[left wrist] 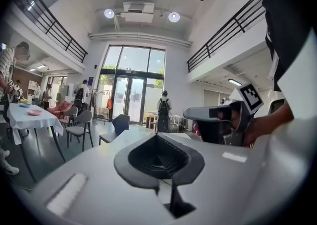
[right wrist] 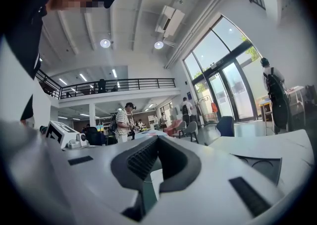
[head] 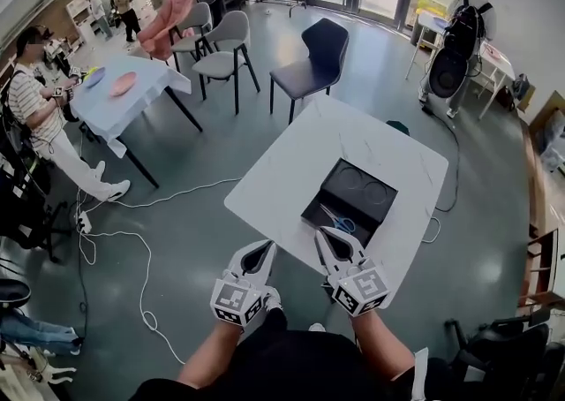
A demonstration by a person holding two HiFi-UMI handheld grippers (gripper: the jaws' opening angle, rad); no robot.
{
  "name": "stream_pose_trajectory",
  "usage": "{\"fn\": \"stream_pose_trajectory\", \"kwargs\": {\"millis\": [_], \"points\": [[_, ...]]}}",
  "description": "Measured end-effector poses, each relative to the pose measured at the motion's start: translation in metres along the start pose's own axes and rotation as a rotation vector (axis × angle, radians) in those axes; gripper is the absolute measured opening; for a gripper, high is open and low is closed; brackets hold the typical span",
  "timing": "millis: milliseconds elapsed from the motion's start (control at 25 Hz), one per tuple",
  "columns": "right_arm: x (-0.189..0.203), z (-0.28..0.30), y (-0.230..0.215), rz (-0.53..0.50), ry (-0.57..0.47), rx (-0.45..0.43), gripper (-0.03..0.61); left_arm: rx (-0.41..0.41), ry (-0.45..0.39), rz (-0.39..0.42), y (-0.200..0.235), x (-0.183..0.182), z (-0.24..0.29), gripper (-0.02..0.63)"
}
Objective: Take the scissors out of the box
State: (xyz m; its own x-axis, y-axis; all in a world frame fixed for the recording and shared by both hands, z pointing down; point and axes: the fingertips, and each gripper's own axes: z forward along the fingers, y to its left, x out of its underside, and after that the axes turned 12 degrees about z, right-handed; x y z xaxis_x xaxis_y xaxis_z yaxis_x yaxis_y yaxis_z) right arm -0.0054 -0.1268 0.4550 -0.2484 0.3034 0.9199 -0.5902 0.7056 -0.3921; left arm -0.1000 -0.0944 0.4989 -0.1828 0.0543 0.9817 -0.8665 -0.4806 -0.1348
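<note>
Left gripper (head: 262,251) up in the air by the worktop (head: 291,165) edge, jaws together, nothing in them, right gripper (head: 326,237) beside it, jaws pressed together, empty, near the box (head: 340,201), scissors (head: 339,221) lying inside the box, untouched

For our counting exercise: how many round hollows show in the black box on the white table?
2: left hollow and right hollow, side by side in the box's far half, beyond the scissors. None looks hidden.

The white left gripper (head: 259,252) and right gripper (head: 334,240), black-lined inside, are each fitted with black-and-white marker cubes (head: 237,299); dark clothing (head: 291,366) is worn, lower centre.
</note>
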Motion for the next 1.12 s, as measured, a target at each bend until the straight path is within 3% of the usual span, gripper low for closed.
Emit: {"fn": "stream_pose_trajectory", "kwargs": {"millis": [240,360,720,1000,1120], "points": [[-0.003,0.032,-0.005,-0.039,0.001,0.076,0.006,0.060,-0.011,-0.025,0.040,0.005,0.019,0.009],[-0.003,0.043,-0.010,-0.003,-0.014,0.128,0.006,0.115,-0.024,-0.005,0.053,0.004,0.025,0.009],[-0.001,0.040,-0.031,0.008,-0.020,0.260,0.006,0.239,-0.017,0.002,0.060,0.018,0.043,0.009],[0.009,0.031,-0.070,-0.016,0.025,0.346,0.006,0.263,-0.032,0.053,0.053,0.008,0.069,0.009],[0.014,0.026,-0.086,-0.029,0.047,0.372,0.006,0.256,-0.028,0.032,0.052,0.007,0.082,0.009]]}}
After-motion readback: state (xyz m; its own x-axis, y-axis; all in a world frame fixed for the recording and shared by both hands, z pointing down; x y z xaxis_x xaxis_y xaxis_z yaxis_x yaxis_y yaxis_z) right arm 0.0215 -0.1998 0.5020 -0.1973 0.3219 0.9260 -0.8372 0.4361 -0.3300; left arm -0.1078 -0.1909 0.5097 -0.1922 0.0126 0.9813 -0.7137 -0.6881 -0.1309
